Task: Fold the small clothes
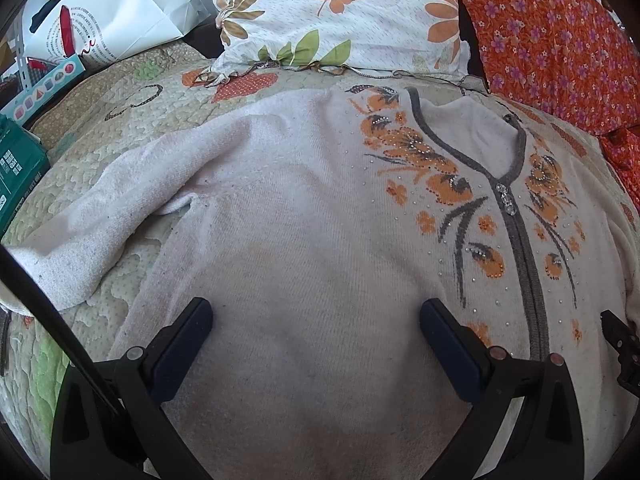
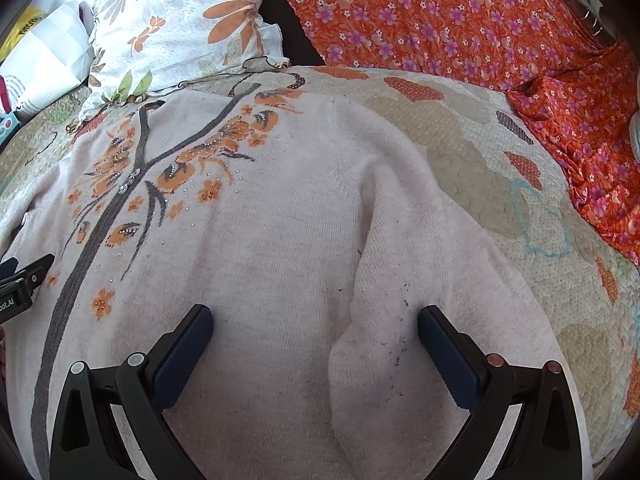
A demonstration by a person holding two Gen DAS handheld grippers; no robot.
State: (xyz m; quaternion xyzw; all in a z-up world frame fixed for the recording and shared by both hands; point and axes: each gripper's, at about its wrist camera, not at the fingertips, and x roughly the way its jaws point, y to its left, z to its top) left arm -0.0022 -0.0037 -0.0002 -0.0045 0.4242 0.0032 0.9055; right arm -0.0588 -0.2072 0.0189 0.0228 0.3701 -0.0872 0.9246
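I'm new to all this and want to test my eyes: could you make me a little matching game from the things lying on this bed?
Things:
1. cardigan
2. pillow
3. orange cloth
4. green box

Descriptions:
A. purple flowers all over
B. at the left edge of the left view
C. spread flat, grey trim down the front
D. white with orange flowers and green leaves

Pairs: 1-C, 2-D, 3-A, 4-B

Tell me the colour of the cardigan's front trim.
Grey, on the trim of the pale cardigan; clearest in the left wrist view.
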